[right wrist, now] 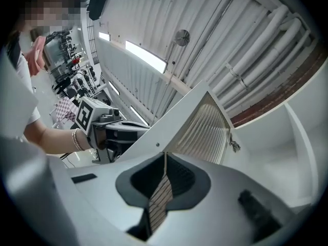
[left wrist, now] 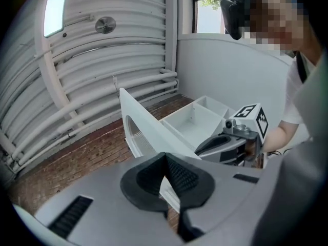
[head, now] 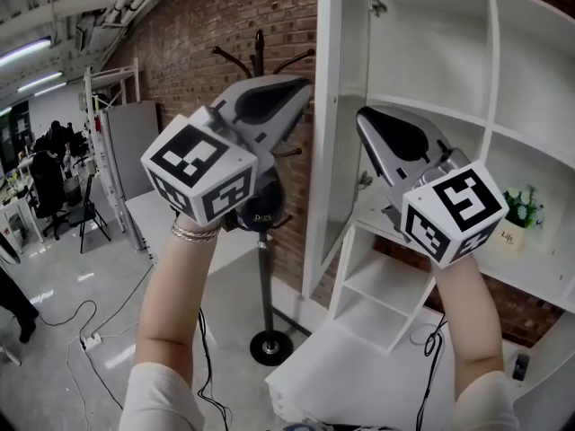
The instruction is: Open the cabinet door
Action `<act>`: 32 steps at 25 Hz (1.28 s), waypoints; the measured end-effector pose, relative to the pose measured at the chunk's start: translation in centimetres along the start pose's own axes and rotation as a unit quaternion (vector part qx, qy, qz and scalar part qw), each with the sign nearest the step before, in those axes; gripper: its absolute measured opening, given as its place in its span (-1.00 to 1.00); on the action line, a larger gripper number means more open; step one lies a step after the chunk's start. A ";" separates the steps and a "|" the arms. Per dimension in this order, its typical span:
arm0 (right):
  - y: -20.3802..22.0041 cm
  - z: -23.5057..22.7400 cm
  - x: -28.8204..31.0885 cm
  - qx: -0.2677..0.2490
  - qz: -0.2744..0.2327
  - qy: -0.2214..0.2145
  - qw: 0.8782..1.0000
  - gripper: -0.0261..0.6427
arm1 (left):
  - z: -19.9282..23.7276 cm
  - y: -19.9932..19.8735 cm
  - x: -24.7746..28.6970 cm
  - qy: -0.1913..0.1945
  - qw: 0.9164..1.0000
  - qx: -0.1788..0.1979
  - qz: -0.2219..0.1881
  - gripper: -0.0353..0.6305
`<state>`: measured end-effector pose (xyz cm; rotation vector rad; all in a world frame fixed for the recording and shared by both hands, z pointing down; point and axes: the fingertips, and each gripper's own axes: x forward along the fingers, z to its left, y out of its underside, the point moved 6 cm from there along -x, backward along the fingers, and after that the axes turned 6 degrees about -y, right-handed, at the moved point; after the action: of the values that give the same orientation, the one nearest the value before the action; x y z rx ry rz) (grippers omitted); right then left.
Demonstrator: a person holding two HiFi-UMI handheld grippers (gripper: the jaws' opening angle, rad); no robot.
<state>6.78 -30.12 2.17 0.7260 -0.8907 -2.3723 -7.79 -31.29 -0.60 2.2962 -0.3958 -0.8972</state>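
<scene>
Left gripper (head: 304, 86), at 10 o'clock, has its jaws pressed together on nothing. The right gripper (head: 363, 115), at 3 o'clock, is likewise pinched together and empty. Between them, at 12 o'clock, the door (head: 328, 178) stands swung out, nearly edge-on, from the cabinet (head: 492, 61). It looks light, stiff and smooth-painted, so probably slippery. No handle shows, so its free edge, farthest from the cabinet, seems the best hold.
</scene>
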 end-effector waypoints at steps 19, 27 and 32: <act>2.0 4.3 5.9 0.037 -0.033 -0.073 0.996 -0.83 | 3.0 2.2 -5.9 -0.075 0.995 -0.012 0.068 -0.85; 2.2 6.2 6.2 0.042 -0.048 -0.077 0.995 -0.83 | -0.5 1.4 -7.6 -0.062 0.991 0.064 0.097 -0.85; 3.1 5.9 2.9 0.053 -0.044 -0.064 0.996 -0.83 | -5.7 -0.4 -7.2 0.030 0.998 0.004 0.062 -0.84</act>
<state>1.75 -31.38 7.22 0.6727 -1.0662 -2.4878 -9.06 -24.95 5.93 2.2717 -0.5105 -0.7653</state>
